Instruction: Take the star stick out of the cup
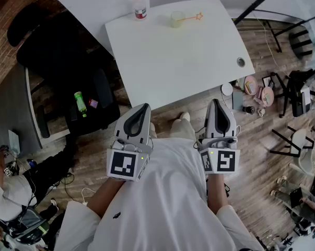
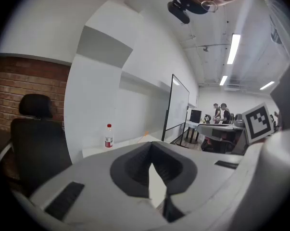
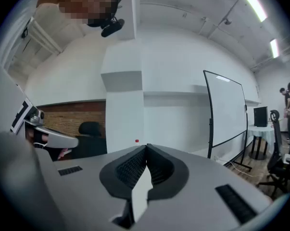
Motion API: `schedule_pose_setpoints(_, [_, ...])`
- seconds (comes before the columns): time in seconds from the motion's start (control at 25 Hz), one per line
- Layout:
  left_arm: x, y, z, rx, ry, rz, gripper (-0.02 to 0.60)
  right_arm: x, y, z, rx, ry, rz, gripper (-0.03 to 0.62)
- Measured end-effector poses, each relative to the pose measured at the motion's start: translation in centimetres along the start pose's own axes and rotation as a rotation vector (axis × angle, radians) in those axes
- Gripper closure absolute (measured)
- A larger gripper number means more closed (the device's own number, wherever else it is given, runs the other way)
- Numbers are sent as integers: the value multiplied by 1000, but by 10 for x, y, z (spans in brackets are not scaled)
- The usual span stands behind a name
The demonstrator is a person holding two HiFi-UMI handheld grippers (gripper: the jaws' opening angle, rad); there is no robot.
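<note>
Left gripper point(image 1: 141, 106) and right gripper point(image 1: 216, 101) both pinched shut, empty, short of the counter's point(image 1: 173, 67) near edge. Star stick point(image 1: 193, 18) is in the cup point(image 1: 177, 19) at the far edge; a sideways tug could tip it.

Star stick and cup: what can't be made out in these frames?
- Head view: cup and star stick at the table's far edge are too small; how deep the stick sits is unclear.
- Left gripper view: cup cannot be picked out above the left hand-held gripper; only an orange speck shows.
- Right gripper view: cup and stick hidden behind the right hand-held gripper; only the bottle's red cap shows.
</note>
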State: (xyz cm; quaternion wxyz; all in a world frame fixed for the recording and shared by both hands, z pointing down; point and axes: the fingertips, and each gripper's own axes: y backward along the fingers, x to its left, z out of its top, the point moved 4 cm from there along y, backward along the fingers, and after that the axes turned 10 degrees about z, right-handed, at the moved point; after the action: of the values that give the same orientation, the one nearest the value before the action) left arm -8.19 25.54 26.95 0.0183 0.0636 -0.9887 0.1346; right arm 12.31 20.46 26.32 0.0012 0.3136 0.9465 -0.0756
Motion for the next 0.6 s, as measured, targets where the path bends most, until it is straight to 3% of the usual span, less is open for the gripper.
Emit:
schedule_pose_setpoints(0.36, [-42,65,-28,26,-12,-24,588,23,89,-22,-18,-60,-32,592])
schedule_pose_setpoints(0.6, [-118,94,-48,75,-66,-121,588,8,170,-41,-26,-114,-69,592])
